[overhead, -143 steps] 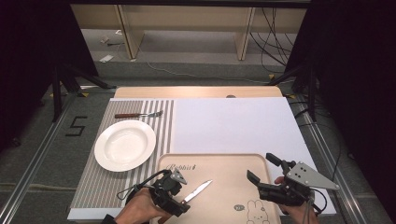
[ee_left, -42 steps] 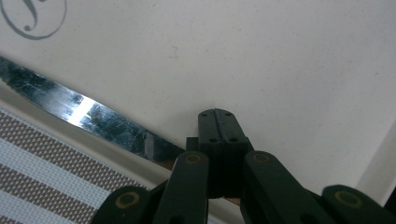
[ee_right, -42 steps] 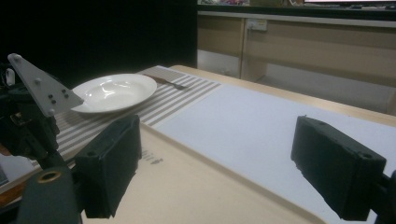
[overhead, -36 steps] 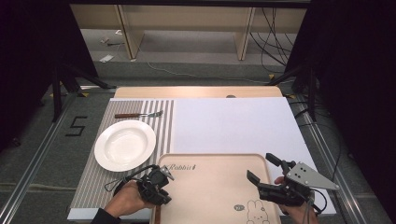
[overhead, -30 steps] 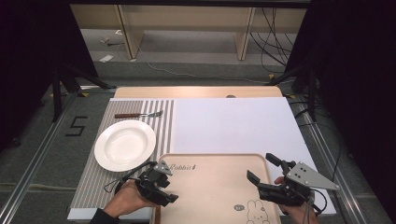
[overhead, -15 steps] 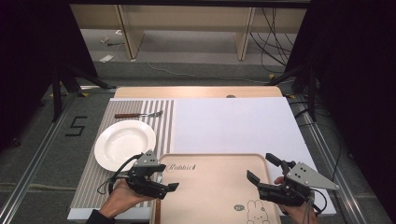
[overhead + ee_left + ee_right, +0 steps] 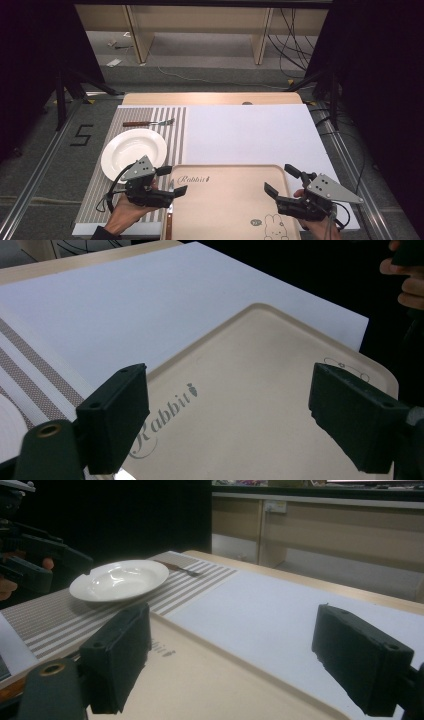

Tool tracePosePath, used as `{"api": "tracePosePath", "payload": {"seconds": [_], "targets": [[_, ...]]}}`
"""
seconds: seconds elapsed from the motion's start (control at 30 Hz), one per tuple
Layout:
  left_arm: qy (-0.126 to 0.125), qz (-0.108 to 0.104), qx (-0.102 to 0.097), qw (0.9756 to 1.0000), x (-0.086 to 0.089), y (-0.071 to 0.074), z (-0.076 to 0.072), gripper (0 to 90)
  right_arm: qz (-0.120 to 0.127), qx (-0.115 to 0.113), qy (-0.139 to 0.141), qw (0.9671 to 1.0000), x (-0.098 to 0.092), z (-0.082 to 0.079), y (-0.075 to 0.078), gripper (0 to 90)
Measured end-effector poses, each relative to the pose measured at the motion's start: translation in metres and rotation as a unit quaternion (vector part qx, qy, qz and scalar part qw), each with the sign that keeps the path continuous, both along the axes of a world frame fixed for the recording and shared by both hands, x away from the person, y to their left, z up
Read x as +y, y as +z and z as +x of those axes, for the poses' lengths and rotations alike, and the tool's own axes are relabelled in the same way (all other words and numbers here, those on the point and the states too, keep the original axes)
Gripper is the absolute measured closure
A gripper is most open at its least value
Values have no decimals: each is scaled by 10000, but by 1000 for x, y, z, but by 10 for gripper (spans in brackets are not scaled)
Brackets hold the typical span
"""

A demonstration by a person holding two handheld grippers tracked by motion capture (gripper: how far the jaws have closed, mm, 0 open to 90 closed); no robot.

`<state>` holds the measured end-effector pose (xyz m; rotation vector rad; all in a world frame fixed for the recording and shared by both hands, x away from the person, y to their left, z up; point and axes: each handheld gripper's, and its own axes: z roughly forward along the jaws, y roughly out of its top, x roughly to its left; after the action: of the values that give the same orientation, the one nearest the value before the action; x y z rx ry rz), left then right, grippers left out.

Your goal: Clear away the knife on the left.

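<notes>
My left gripper [image 7: 172, 180] is open and holds nothing. It hovers at the left rim of the beige tray [image 7: 230, 200], and its jaws frame the "Rabbit" print [image 7: 165, 405]. A knife with a brown handle [image 7: 169, 227] lies along the tray's left edge, just below that gripper. I cannot tell whether it rests on the rim or beside it. Over the tray's right rim, my right gripper [image 7: 280, 179] is also open and holds nothing. The white plate [image 7: 133, 152] sits on the striped mat [image 7: 100, 195], and a fork [image 7: 148, 122] lies beyond it.
A white sheet [image 7: 250, 135] covers the table's middle and right, behind the tray. The wooden table edge [image 7: 210, 98] runs along the far side. The right gripper view shows the plate [image 7: 120, 580] and fork [image 7: 182, 570] to its left.
The left gripper carried the knife over the tray, took it to the tray's left edge and let it go. It has since moved further from the near edge, open. The right gripper stayed put.
</notes>
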<state>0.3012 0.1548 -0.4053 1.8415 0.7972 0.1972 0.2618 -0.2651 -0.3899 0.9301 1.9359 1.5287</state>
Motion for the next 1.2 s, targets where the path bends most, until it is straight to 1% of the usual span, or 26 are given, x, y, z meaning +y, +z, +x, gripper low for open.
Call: {"api": "tracePosePath", "payload": {"seconds": [0.2,0.3,0.37,0.43,0.57,0.73,0.77,0.83,0.87,0.97,1.2], "targets": [[40,-69,-191,9998,5,0,-3,162,7,-4,3,10000,0,0,0,170],[81,-181,-265,9995,10,0,-4,162,11,-1,5,10000,0,0,0,170],[128,-294,-308,9990,12,0,-6,162,7,0,2,10000,0,0,0,170],[155,-360,-441,9983,14,0,-8,162,7,6,0,10000,0,0,0,170],[207,-474,-494,9974,15,-1,-12,162,8,9,8,10000,0,0,0,169],[194,-399,-536,9976,12,-3,-16,161,36,23,5,10000,0,0,0,169],[168,-404,-562,9975,11,-4,-16,160,29,28,3,10000,0,0,0,169],[189,-363,-635,9971,10,-3,-17,159,48,36,13,10000,0,0,0,169],[197,-398,-683,9967,11,-3,-18,159,48,36,13,10000,0,0,0,169],[249,-476,-693,9961,13,-2,-17,159,56,32,12,10000,0,0,0,169],[213,-453,-613,9969,12,-2,-16,159,55,40,17,10000,0,1,0,169]]}}
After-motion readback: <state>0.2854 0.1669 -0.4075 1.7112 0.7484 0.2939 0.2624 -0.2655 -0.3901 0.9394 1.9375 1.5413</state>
